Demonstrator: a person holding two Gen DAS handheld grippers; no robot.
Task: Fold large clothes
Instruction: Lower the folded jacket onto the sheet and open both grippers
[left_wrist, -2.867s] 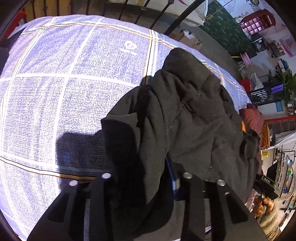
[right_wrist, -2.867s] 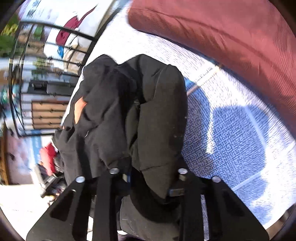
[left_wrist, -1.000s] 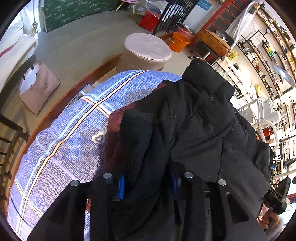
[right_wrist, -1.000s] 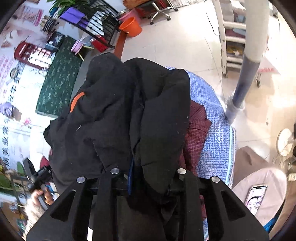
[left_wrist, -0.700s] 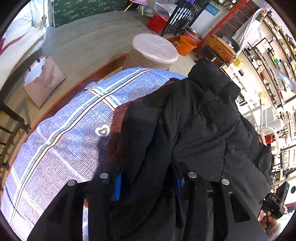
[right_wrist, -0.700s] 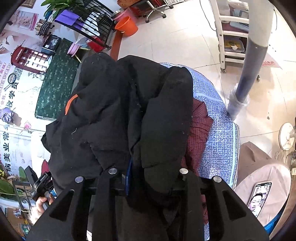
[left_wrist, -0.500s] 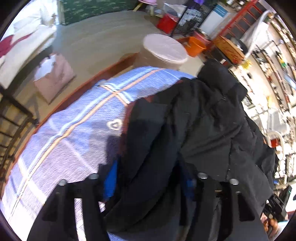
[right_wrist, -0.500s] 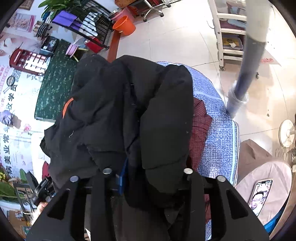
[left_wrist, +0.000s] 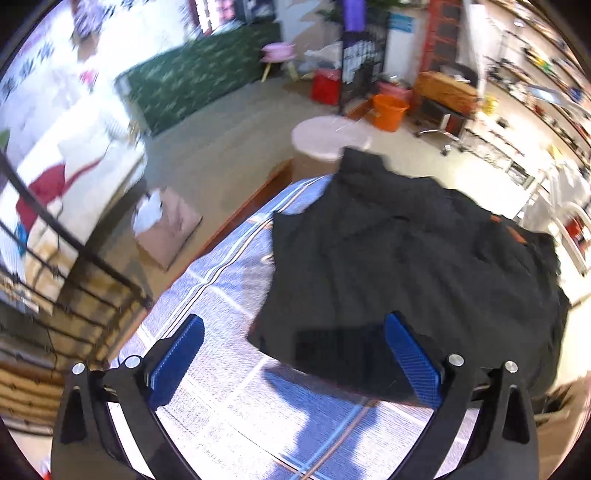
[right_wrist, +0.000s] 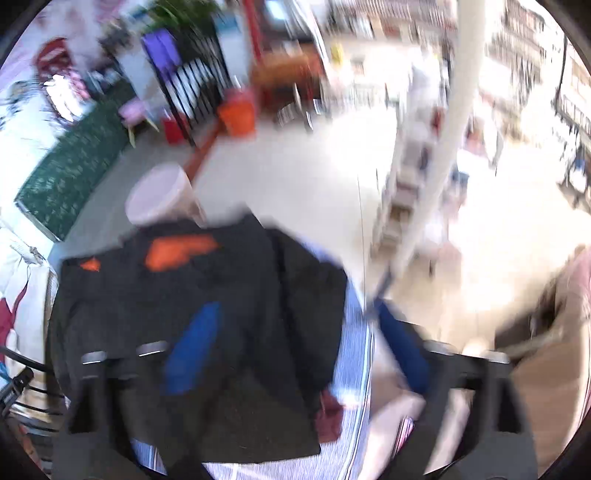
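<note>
Lying folded on the far end of the bed (left_wrist: 221, 406), the black jacket (left_wrist: 406, 258) is free. Left claw (left_wrist: 295, 360) and right claw (right_wrist: 295, 350) have just been opening; both gape wide, empty. Risk: the puffy bundle springs open or slides off the edge, which appears close. A round stool (left_wrist: 328, 138) stands beyond.

Black claws (left_wrist: 293, 354) (blue ribbed pads (left_wrist: 412, 360))
</note>
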